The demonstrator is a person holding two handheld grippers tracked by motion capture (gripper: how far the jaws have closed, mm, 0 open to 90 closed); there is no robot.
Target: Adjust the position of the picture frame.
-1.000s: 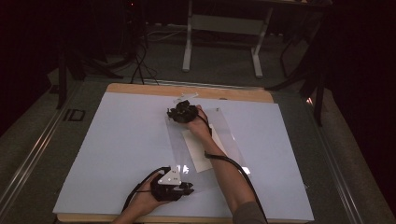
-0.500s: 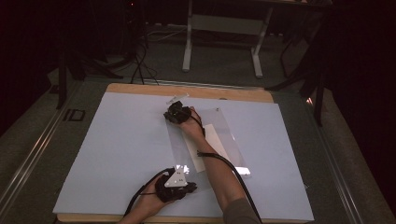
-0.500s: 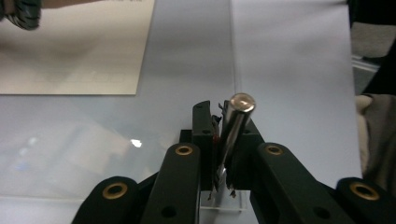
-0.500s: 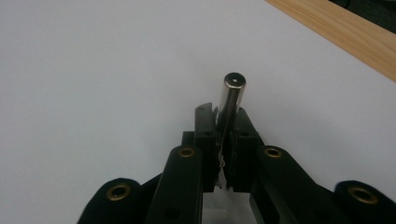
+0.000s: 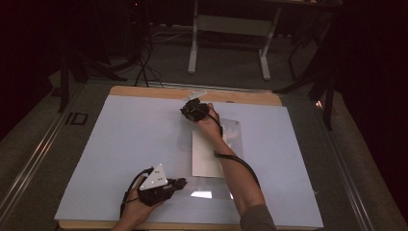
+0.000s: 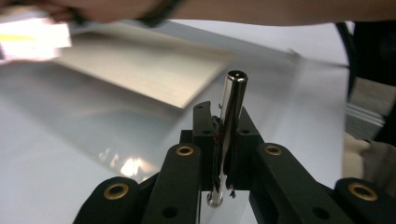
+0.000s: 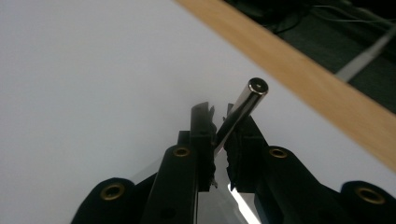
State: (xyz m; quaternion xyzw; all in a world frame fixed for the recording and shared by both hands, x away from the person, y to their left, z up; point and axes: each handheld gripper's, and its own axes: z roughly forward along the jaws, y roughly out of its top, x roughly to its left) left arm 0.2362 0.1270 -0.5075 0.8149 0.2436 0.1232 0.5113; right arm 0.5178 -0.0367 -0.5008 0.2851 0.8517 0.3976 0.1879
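Observation:
A clear plastic sleeve (image 5: 231, 132) lies on the white board (image 5: 120, 159) with a white sheet of paper (image 5: 207, 154) inside it. My left gripper (image 5: 179, 183) rests at the sleeve's near end, shut on a shiny metal rod (image 6: 232, 102) that stands up between the jaws (image 6: 223, 112). The paper (image 6: 154, 74) lies just beyond that rod. My right gripper (image 5: 192, 109) is at the sleeve's far end, shut on a second metal rod (image 7: 243, 106) that tilts right. Its jaws (image 7: 217, 112) hover over the board near the film's edge.
The board sits on a wooden tabletop whose far edge (image 5: 159, 92) shows as a tan strip (image 7: 299, 70). Table legs (image 5: 195, 43) and cables (image 5: 144, 62) stand on the dark floor behind. The person's right forearm (image 5: 235, 173) lies across the sleeve.
The right gripper has shifted slightly right and farther away at the sleeve's far end. The left gripper has slid a little to the left. The paper and sleeve have shifted slightly.

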